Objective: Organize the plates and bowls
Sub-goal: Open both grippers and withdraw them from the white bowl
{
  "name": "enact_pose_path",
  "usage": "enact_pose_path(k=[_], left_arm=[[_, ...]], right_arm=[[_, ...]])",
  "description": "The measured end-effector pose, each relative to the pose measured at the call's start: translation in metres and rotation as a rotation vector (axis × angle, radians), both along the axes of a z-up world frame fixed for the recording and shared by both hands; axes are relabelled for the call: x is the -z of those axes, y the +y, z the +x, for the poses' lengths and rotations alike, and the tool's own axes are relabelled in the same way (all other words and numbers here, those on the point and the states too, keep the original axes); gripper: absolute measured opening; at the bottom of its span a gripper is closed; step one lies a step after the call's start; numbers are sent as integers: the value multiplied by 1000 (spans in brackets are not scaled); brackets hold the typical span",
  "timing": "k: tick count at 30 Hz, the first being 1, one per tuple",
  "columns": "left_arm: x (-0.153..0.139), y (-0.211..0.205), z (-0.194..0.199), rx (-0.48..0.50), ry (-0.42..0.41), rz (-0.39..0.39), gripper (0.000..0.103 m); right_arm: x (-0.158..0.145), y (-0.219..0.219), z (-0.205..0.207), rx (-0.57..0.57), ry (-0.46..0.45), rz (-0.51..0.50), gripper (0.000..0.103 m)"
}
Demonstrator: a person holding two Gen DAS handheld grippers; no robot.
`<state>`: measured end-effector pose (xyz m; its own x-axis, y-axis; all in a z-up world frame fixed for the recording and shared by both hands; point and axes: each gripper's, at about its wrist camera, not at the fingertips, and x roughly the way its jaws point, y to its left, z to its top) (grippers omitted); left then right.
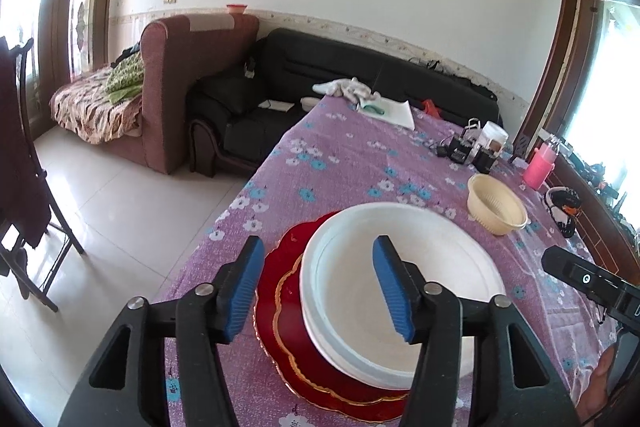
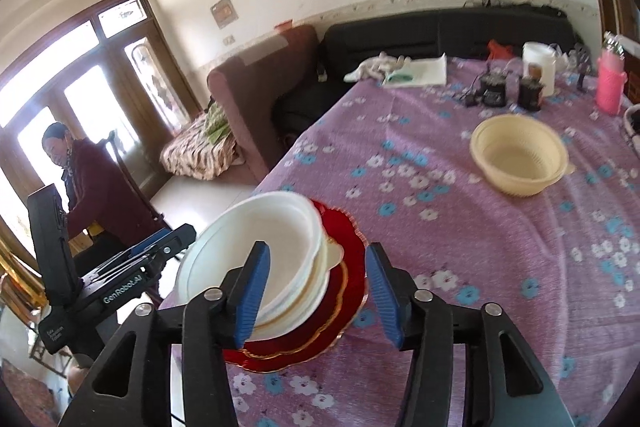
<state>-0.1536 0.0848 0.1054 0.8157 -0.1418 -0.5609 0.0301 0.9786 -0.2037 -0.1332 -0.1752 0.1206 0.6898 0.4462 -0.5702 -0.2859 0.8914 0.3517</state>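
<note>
Purple-clothed desk (image 1: 340, 163): your stack (image 1: 400, 279) hugs its left edge; both hand-held grippers (image 1: 318, 291) (image 2: 316, 291) released — nudge it and it tips off.

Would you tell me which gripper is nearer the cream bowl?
Right, by a modest margin. The right gripper sits on the stack's bowl-facing side; the left gripper hovers over the stack's far side from the cream bowl.
</note>
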Motion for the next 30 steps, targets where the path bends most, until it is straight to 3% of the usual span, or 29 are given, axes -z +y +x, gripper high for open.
enact_pose_path(k=[5,9,13,24,30], left_arm=[[-11,-7,-11,6,-64,10,71],[-20,-14,-20,23,-105,15,75],[-26,-24,-27,45,-131,18,78],[-31,-82,-42,175,-157,66,79],[-25,-119,-46,258,-139,102,79]], right_arm=[[-15,-13,-19,51,-109,-49,63],[-30,-22,-38,94,-211,-96,73],[-40,-36,-53,126,-283,-116,75],[-29,-89,-65,207,-293,-40,75],[-18,-113,-62,219,-239,26,75]])
